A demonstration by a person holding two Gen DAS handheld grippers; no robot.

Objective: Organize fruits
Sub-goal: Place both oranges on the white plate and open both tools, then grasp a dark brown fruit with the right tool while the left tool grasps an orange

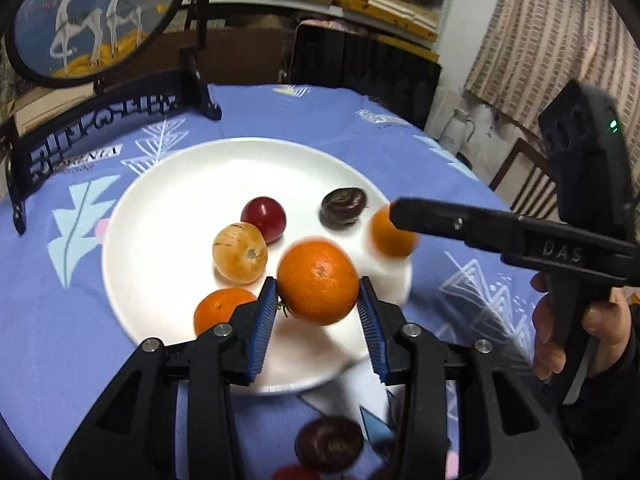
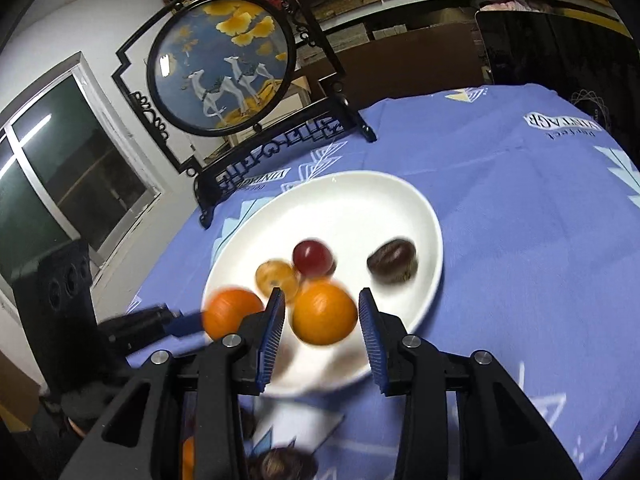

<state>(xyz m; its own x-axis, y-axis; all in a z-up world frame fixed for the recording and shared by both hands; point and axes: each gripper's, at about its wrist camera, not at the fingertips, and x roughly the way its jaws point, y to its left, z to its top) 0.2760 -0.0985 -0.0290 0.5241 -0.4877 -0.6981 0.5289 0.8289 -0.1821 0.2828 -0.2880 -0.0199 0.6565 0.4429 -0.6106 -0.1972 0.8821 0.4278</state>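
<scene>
A white plate (image 1: 168,200) (image 2: 360,200) on the blue cloth holds a red plum (image 1: 264,218) (image 2: 312,257), a tan fruit (image 1: 239,253) (image 2: 276,276), a dark fruit (image 1: 343,206) (image 2: 392,261) and an orange (image 1: 218,308). An orange (image 1: 319,282) sits between the fingers of my left gripper (image 1: 319,304), blurred, with a small gap on the right side. Another orange (image 2: 324,312) (image 1: 390,234) sits blurred between the fingers of my right gripper (image 2: 322,316) (image 1: 394,210), gaps on both sides. Both are just above the plate's near rim.
A round framed deer picture on a black stand (image 1: 96,20) (image 2: 224,64) stands behind the plate. More dark fruits (image 1: 328,444) (image 2: 286,464) lie on the cloth beneath the grippers. A chair (image 1: 520,176) is at the right.
</scene>
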